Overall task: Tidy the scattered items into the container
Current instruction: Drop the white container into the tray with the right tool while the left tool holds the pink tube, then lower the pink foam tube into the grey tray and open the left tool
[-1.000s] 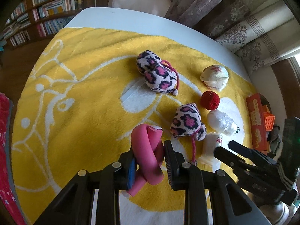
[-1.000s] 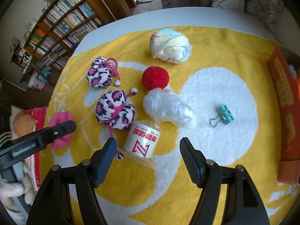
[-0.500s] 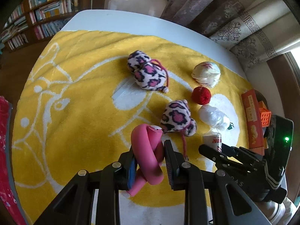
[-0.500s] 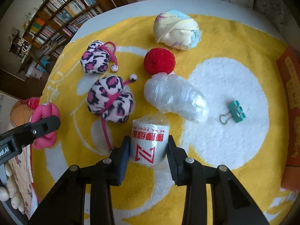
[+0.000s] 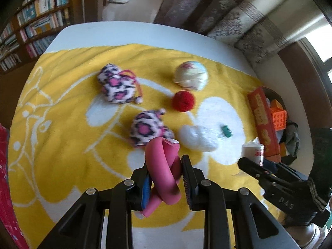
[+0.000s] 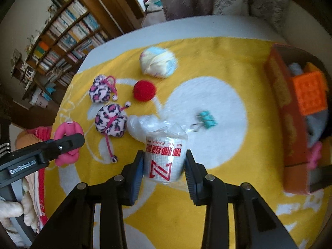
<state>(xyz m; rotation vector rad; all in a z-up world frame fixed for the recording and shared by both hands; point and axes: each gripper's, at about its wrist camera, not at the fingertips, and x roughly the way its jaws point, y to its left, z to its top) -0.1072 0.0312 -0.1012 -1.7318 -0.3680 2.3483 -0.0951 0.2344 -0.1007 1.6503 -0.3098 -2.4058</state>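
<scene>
My left gripper (image 5: 165,181) is shut on a pink twisted foam roller (image 5: 162,172) and holds it above the yellow towel (image 5: 62,145). My right gripper (image 6: 164,166) is shut on a wrapped white paper roll with red print (image 6: 165,157), lifted off the towel. It also shows in the left wrist view (image 5: 253,152). The orange box (image 6: 290,124) stands at the right edge and holds an orange block (image 6: 310,92) and grey items. On the towel lie two leopard-print pouches (image 6: 111,120) (image 6: 100,91), a red ball (image 6: 144,90), a pastel ball (image 6: 157,63), a clear plastic bag (image 6: 141,125) and a teal binder clip (image 6: 206,119).
The towel covers a white table (image 5: 124,29) with a rounded far edge. Curtains (image 5: 238,20) hang behind the table and bookshelves (image 6: 62,41) stand at the far left. A red cloth (image 5: 6,186) lies at the left edge.
My right gripper closed on the paper roll and lifted it, moving right toward the orange box. My left gripper, still holding the pink roller, also swung right over the towel.
</scene>
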